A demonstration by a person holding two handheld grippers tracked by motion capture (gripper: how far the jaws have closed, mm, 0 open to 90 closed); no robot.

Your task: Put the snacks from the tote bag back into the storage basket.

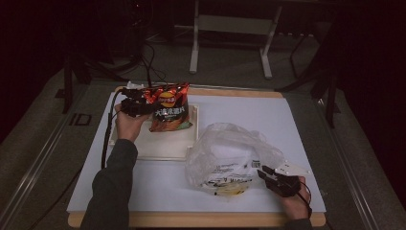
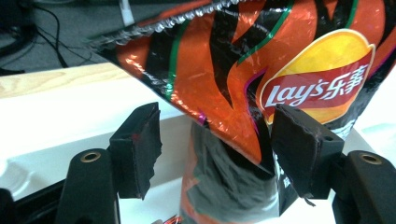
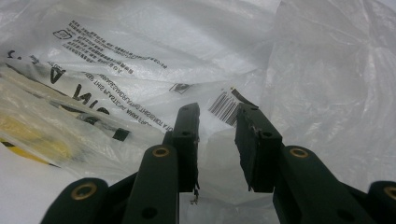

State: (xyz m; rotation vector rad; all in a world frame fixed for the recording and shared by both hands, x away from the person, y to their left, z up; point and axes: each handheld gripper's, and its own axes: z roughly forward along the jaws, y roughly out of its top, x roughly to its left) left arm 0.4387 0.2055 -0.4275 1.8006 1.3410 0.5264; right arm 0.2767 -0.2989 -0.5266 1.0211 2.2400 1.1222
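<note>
The left gripper, jaws spread wide and off the foil, stands by the chip bag leaning in the white tray at the surface's far left, while the right gripper, jaws pinching a fold, probably steadies the clear plastic bag at near right for loading.
</note>
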